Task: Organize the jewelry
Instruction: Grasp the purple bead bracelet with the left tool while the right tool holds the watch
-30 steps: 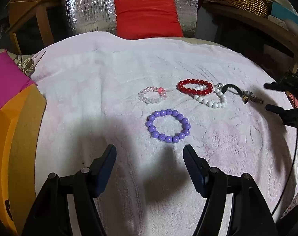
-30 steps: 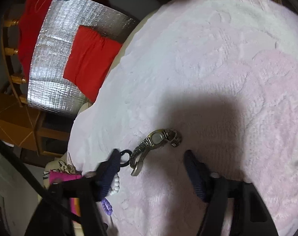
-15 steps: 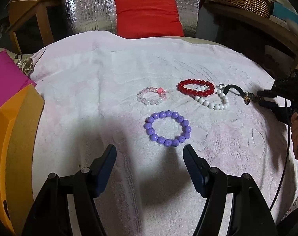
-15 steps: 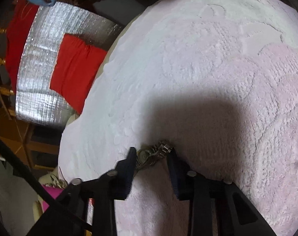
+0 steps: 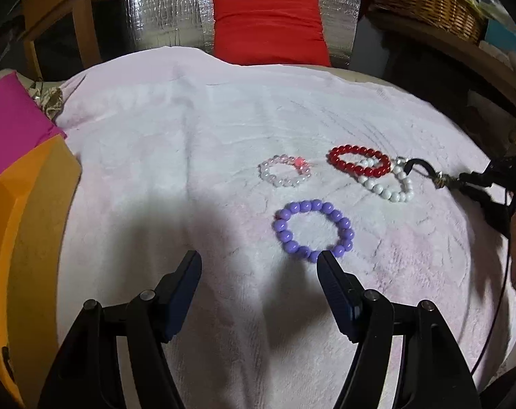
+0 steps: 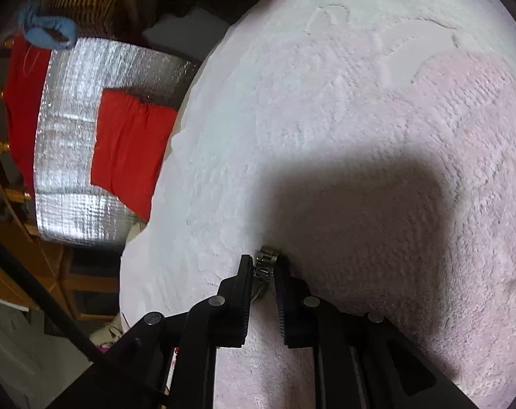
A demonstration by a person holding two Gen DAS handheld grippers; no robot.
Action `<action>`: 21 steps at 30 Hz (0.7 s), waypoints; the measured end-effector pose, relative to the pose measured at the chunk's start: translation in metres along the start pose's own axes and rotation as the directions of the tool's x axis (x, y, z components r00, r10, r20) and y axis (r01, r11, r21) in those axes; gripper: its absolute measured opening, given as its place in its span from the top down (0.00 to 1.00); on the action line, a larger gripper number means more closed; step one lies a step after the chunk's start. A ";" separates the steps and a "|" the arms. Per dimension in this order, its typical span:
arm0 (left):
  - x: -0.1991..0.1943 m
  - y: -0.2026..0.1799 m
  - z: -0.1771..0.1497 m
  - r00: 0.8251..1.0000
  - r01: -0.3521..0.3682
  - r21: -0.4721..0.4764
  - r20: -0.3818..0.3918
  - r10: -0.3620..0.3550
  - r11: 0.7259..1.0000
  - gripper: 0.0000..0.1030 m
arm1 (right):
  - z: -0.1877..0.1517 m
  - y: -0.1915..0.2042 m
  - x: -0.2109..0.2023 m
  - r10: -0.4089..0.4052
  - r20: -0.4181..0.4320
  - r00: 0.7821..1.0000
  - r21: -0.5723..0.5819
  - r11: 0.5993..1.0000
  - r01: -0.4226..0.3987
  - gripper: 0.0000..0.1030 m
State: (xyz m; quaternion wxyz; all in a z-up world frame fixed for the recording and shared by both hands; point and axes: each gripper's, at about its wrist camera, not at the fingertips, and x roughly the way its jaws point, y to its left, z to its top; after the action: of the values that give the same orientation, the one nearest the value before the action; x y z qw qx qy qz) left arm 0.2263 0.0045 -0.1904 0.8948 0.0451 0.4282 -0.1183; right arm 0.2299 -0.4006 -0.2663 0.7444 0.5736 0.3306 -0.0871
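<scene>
On the pale pink towel (image 5: 189, 156) lie a purple bead bracelet (image 5: 313, 230), a clear pink bead bracelet (image 5: 285, 171), a red bead bracelet (image 5: 359, 161) and a white bead bracelet (image 5: 390, 184) partly under the red one. My left gripper (image 5: 259, 266) is open and empty, just short of the purple bracelet. My right gripper (image 6: 263, 269) is shut on a metal watch (image 6: 266, 266); in the left wrist view it (image 5: 469, 180) holds the watch (image 5: 443, 180) at the towel's right, its black strap (image 5: 418, 163) beside the white bracelet.
An orange box (image 5: 22, 225) and a magenta sheet (image 5: 9, 122) stand at the left edge. A red cushion (image 5: 268, 27) leans on silver foil (image 5: 162, 6) behind the towel. A wicker basket (image 5: 428, 0) sits on a wooden shelf at the back right.
My right gripper closed from open around the watch to shut on it. The left gripper moved slightly closer to the purple bracelet.
</scene>
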 end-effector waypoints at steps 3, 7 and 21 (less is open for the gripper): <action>0.004 -0.001 0.004 0.999 0.048 -0.021 0.007 -0.048 0.999 0.31 | -0.003 0.001 0.000 -0.002 0.016 1.000 0.006 1.000 0.002 0.85; 0.012 -0.010 0.013 0.995 0.098 -0.033 0.031 -0.097 0.995 0.31 | -0.004 0.003 0.002 -0.001 0.035 0.999 0.012 1.000 0.001 0.85; 0.040 -0.033 0.021 0.996 0.091 -0.009 -0.014 -0.091 0.996 0.42 | 0.004 0.011 0.006 -0.008 0.041 0.999 -0.048 0.999 0.010 0.84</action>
State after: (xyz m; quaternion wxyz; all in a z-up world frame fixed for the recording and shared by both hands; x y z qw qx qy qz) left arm 0.2581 -0.0382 -0.2075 0.8854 0.0224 0.4369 -0.1568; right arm 0.2419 -0.3992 -0.2602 0.7642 0.5521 0.3198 -0.0944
